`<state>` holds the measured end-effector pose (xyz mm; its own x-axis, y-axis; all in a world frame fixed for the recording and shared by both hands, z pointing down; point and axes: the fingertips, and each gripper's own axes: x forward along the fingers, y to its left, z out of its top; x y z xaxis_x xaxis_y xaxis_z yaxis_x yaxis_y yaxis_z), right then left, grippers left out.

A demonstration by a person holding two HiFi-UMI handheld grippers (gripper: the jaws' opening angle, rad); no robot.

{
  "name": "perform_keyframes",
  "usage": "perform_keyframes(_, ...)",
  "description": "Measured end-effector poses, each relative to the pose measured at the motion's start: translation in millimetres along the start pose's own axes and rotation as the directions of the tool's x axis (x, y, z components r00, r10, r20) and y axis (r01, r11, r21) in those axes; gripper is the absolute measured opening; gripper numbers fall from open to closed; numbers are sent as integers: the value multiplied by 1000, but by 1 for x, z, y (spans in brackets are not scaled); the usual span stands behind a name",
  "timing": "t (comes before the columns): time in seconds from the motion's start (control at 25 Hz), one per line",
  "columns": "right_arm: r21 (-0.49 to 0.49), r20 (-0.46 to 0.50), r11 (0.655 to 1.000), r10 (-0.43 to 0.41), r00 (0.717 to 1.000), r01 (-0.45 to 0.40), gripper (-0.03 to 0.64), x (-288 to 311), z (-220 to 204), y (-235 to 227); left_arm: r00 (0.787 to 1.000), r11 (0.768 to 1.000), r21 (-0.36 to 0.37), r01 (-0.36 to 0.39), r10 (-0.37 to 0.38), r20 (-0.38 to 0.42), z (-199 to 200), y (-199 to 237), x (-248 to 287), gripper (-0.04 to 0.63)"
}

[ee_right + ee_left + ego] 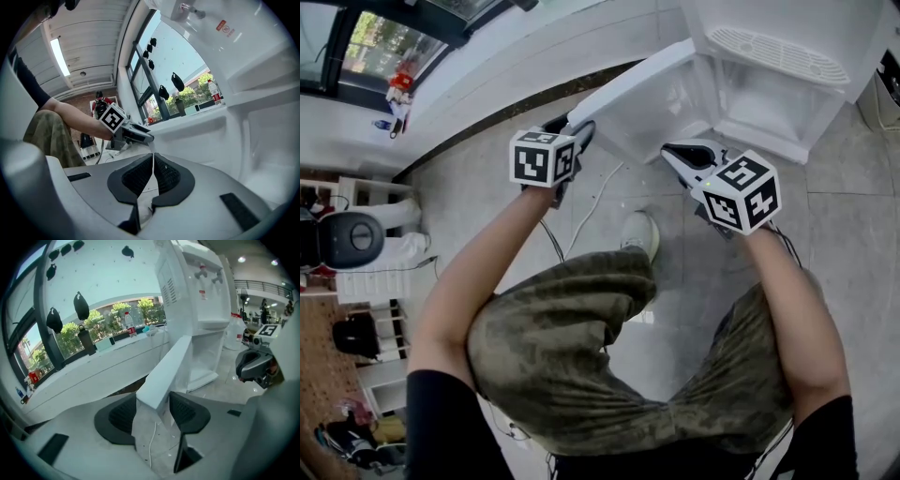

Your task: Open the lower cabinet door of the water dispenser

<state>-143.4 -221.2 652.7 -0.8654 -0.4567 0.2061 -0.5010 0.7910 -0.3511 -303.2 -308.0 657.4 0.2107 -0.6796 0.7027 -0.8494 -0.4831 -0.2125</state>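
1. The tiled floor (853, 187) fills the head view. A long white window ledge (93, 376) runs along the wall, with a bottle (127, 322) and other small items on it.
2. The white water dispenser (825, 28) (197, 296) stands on the floor at the end of that ledge. Its two taps show high up in the left gripper view.
3. Its lower cabinet (764, 103) is open, and the bare white inside shows.
4. The cabinet door (628, 89) (168, 366) is swung well out from the dispenser's front, toward the ledge side. Its free edge points at the person.
5. The person crouches in front in camouflage trousers (581, 356), one pale shoe (640, 232) on the floor between the two arms.
6. The left hand-held gripper (581, 131) (153, 401) (149, 138) is at the door's free edge. Its jaws stand apart, one on each side of the edge, with slim gaps visible beside the pads, so it does not clamp the door.
7. The right hand-held gripper (675, 155) (153, 173) (255, 369) hangs just before the open cabinet, apart from the door. Its jaws are closed together with nothing between them.
8. A thin white cable (591, 211) lies on the floor below the door.
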Motion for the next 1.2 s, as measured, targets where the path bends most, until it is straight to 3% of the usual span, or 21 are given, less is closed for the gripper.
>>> perform_keyframes(0.16,8,8,999,-50,999,50,8,4,6,-11,999,999,-29,-37,36,-1,4,12,10,219)
perform_keyframes(0.36,12,18,998,-63,998,62,7,5,8,-16,998,998,-6,-65,65,14,11,24,19,221)
perform_keyframes(0.68,102,46,991,-89,995,84,7,5,7,-33,998,998,2,-56,56,41,11,21,20,224)
perform_keyframes(0.84,100,68,987,-135,989,127,8,-4,11,-40,998,999,-38,-37,39,45,9,19,15,233)
perform_keyframes(1.08,82,118,970,-239,964,230,8,-38,21,-56,984,993,-72,-90,100,150,18,31,-21,244)
perform_keyframes(1.2,89,153,949,-312,938,302,8,-63,28,-68,966,992,-116,-51,78,246,39,19,-45,242)
